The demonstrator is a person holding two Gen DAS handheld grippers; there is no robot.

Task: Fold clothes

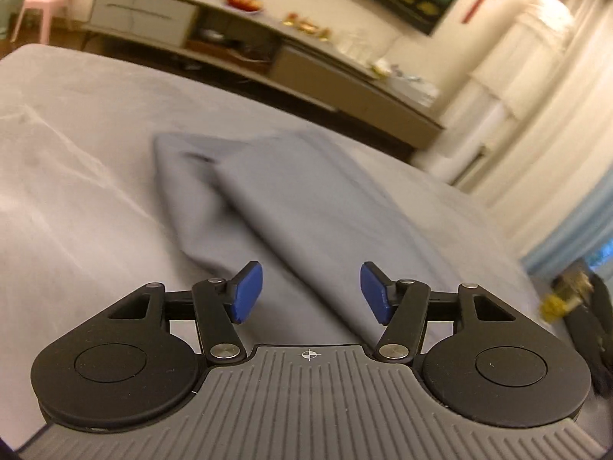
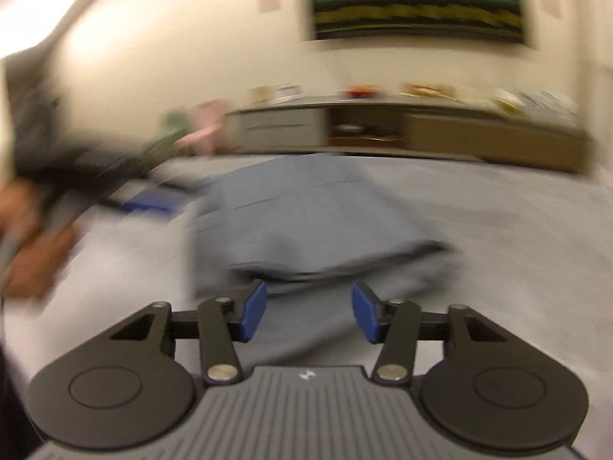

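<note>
Grey garment [image 1: 291,207] lay part-folded mid-bed [image 1: 76,153]; left hand-held gripper [image 1: 311,293] and right hand-held gripper [image 2: 308,314] hovered at its near edge, jaws apart, empty, likely seeking the next fold.

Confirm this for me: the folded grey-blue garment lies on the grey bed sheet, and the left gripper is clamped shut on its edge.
Not quite. The garment does lie on the grey bed sheet, but the left gripper is not clamped on it. The left wrist view shows its blue pads standing apart with nothing pinched between them.
</note>
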